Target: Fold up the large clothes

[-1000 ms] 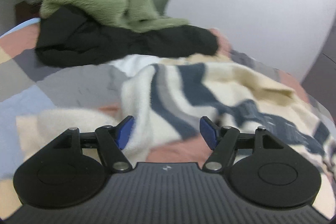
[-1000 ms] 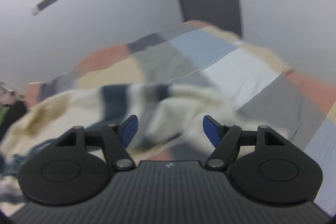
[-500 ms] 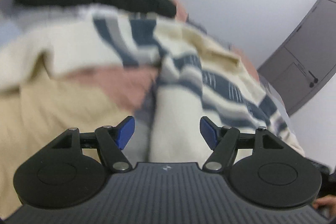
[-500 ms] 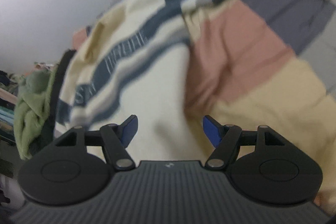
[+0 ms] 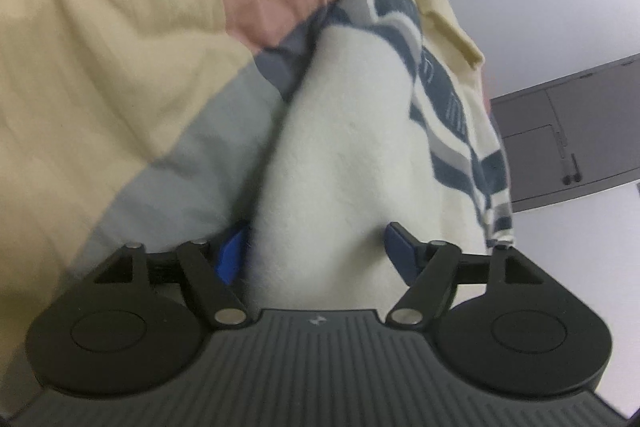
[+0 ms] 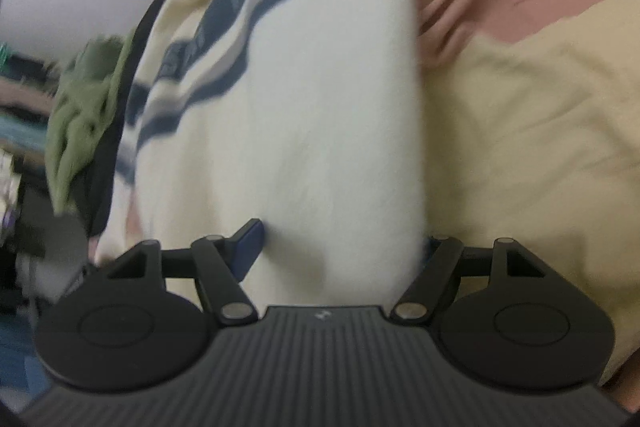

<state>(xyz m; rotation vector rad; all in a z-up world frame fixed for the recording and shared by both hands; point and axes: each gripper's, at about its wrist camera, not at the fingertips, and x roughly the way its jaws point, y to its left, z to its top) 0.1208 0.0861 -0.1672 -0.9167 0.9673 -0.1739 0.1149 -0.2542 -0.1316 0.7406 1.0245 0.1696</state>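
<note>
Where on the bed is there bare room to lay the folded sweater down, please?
Bare quilt lies right of the sweater in the right wrist view: the yellow patch, bordered above by the pink one. In the left view, yellow and grey quilt lies left of it. It is crowded beyond the sweater, by the green and black clothes.

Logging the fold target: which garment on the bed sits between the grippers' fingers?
The cream sweater with navy stripes, between both grippers' open fingers; the green fleece and black garment lie farther back.
</note>
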